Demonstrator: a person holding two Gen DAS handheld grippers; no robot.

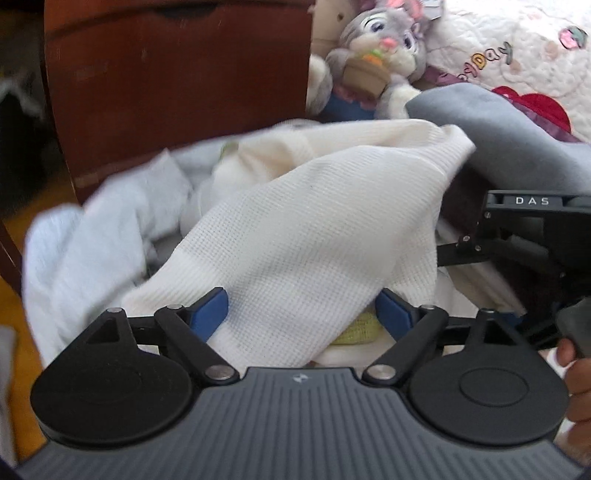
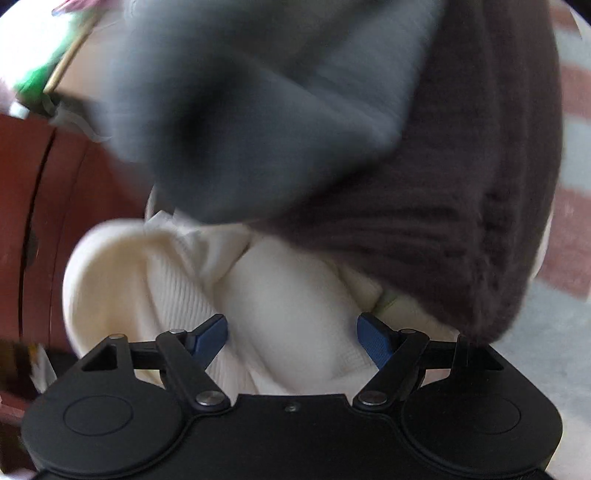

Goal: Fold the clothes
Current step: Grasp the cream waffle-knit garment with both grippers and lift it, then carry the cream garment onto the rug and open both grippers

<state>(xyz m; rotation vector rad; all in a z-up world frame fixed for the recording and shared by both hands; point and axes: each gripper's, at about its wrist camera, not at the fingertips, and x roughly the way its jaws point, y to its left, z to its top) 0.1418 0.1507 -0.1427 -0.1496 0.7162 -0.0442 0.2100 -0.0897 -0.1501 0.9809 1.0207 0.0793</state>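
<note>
Left wrist view only: dark red-brown wooden panel (image 1: 177, 81) from 9 to 12 o'clock, scuffed and smooth. Grey-and-white plush bunny (image 1: 384, 48) at 1 o'clock, fuzzy, holding a tan basket. Quilted white bedspread (image 1: 517, 33) at 2 o'clock with stitched letters and a red heart patch. Pale blue-white garment (image 1: 92, 236) at 9 o'clock, soft and crumpled, blurred.

Centre of that view: white waffle-knit garment (image 1: 303, 229), fine grid texture, draped in a ridge from 1 o'clock down to 6, passing between the left tongs (image 1: 301, 314). The blue pads stand wide, with cloth between them; no clamp visible, so these tongs are open. A yellow-green knit scrap (image 1: 360, 328) peeks from under the white cloth near the pad at 5 o'clock. Grey smooth fleece garment (image 1: 517, 140) at 2–3 o'clock. The right tongs body (image 1: 532, 229) comes in at 3 o'clock, black, side-on; a hand (image 1: 580, 380) sits at 4 o'clock.

Right wrist view only: dark brown rib-knit garment (image 2: 461, 206), chunky cords, hanging from 1 to 4 o'clock. Red-and-white striped surface (image 2: 576, 155) at 3 o'clock, blurred. The grey fleece fills 10 to 12, motion-blurred. The white waffle-knit bulges in soft rolls from 8 to 5 o'clock, one roll lying between the spread blue pads of the right tongs; pads clear of it, so open.
</note>
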